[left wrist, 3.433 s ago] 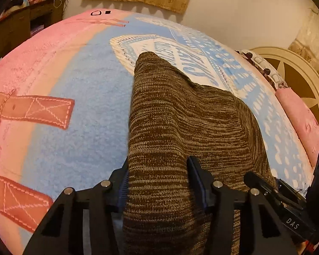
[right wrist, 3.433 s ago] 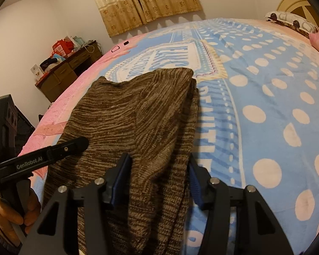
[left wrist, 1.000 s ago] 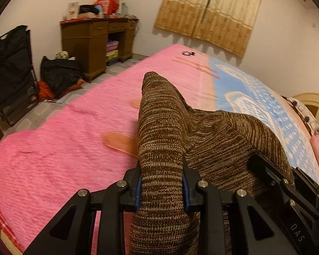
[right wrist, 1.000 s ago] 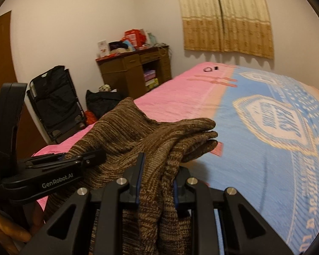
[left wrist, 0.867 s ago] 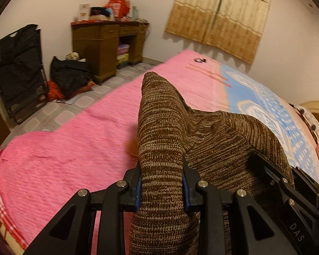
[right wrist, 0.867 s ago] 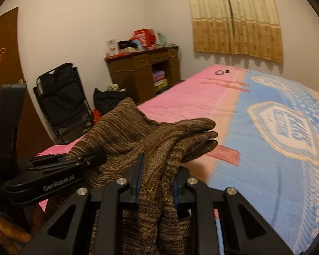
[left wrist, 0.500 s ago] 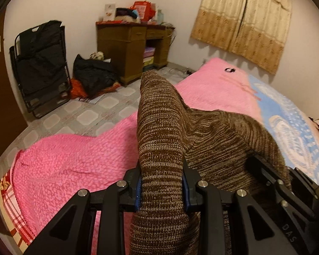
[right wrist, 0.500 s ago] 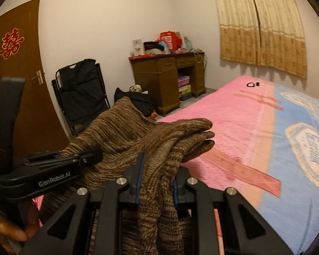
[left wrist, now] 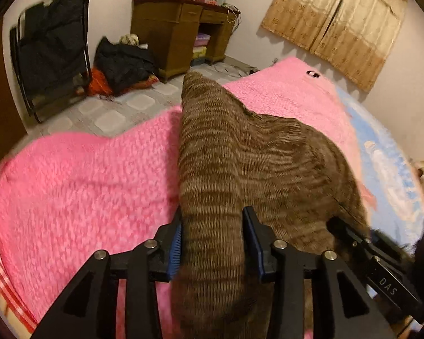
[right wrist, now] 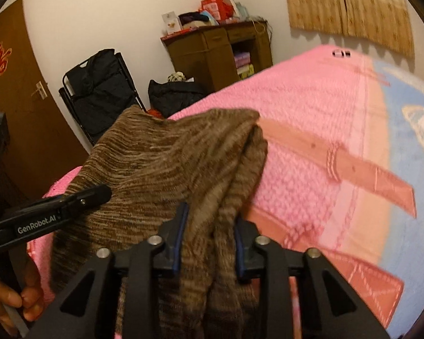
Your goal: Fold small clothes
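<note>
Left wrist view: a brown knit garment (left wrist: 240, 163) is clamped between the closed fingers of the left gripper (left wrist: 213, 240) and held above the pink bedspread (left wrist: 84, 183). In the right wrist view, the bunched edge of the same garment is pinched by the right gripper (right wrist: 209, 237). Beyond the bed, a wooden desk (right wrist: 220, 50) is seen against the wall.

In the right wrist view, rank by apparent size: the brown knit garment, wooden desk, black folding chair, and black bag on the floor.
1. Brown knit garment, though it is nearest the camera.
2. Wooden desk and black folding chair look alike; no ranking.
3. Black bag, smallest, partly hidden by the bed.
</note>
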Demonstrator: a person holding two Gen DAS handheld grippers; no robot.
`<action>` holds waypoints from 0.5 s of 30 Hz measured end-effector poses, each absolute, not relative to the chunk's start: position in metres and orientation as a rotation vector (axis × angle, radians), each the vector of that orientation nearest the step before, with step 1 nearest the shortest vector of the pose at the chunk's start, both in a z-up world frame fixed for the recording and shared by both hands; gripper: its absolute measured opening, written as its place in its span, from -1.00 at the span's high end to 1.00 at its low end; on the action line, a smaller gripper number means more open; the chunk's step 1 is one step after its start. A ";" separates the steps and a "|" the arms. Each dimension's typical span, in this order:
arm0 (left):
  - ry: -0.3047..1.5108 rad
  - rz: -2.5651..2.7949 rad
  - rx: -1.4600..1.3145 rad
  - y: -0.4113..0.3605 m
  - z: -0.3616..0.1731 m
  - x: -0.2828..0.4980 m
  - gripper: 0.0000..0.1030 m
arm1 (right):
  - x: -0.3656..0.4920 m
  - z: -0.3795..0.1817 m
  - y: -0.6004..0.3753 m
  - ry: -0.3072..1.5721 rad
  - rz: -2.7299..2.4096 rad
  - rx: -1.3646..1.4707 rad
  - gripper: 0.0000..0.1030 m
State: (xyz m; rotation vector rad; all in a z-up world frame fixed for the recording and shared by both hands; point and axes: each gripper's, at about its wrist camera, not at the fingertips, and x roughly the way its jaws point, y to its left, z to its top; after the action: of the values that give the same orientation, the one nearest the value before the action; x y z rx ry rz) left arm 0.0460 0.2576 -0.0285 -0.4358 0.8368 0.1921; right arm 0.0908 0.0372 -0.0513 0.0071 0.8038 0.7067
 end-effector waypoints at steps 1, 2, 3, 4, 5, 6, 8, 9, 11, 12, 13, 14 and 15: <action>0.833 0.180 -0.461 0.259 -0.027 0.041 0.06 | 0.087 -0.050 0.032 0.815 0.712 0.029 0.20; 0.831 0.163 -0.494 0.261 -0.027 0.033 0.00 | 0.082 -0.050 0.025 0.825 0.730 0.062 0.13; 0.836 0.150 -0.516 0.261 -0.028 0.029 -0.11 | 0.078 -0.049 0.020 0.838 0.748 0.095 0.07; 0.847 0.136 -0.539 0.260 -0.030 0.024 -0.13 | 0.074 -0.050 0.013 0.856 0.764 0.134 -0.04; 0.857 0.113 -0.564 0.258 -0.032 0.019 -0.13 | 0.071 -0.051 0.008 0.869 0.767 0.156 -0.06; 0.854 0.095 -0.576 0.257 -0.033 0.015 -0.13 | 0.067 -0.053 0.006 0.880 0.763 0.161 -0.06; 0.834 0.092 -0.564 0.252 -0.033 0.009 -0.15 | 0.060 -0.061 0.001 0.919 0.739 0.159 -0.06; 0.833 0.093 -0.548 0.248 -0.035 0.008 -0.18 | 0.058 -0.064 0.001 0.931 0.738 0.166 -0.06; 0.828 0.106 -0.507 0.241 -0.034 0.009 -0.18 | 0.049 -0.068 -0.001 0.912 0.737 0.171 0.13; 0.827 0.105 -0.490 0.238 -0.033 0.013 -0.18 | 0.046 -0.067 0.002 0.909 0.729 0.147 0.31; 0.829 0.098 -0.473 0.235 -0.032 0.015 -0.15 | 0.044 -0.067 0.004 0.913 0.730 0.130 0.53; 0.833 0.095 -0.464 0.236 -0.032 0.016 0.00 | 0.044 -0.065 0.004 0.916 0.735 0.132 0.58; 0.847 0.091 -0.454 0.236 -0.031 0.016 0.40 | 0.044 -0.062 0.003 0.921 0.736 0.143 0.59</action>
State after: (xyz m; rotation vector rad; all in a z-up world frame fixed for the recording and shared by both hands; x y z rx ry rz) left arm 0.0162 0.2363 -0.0309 -0.4541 0.8465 0.0914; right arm 0.0442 0.0033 -0.0624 0.1427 0.9209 0.7362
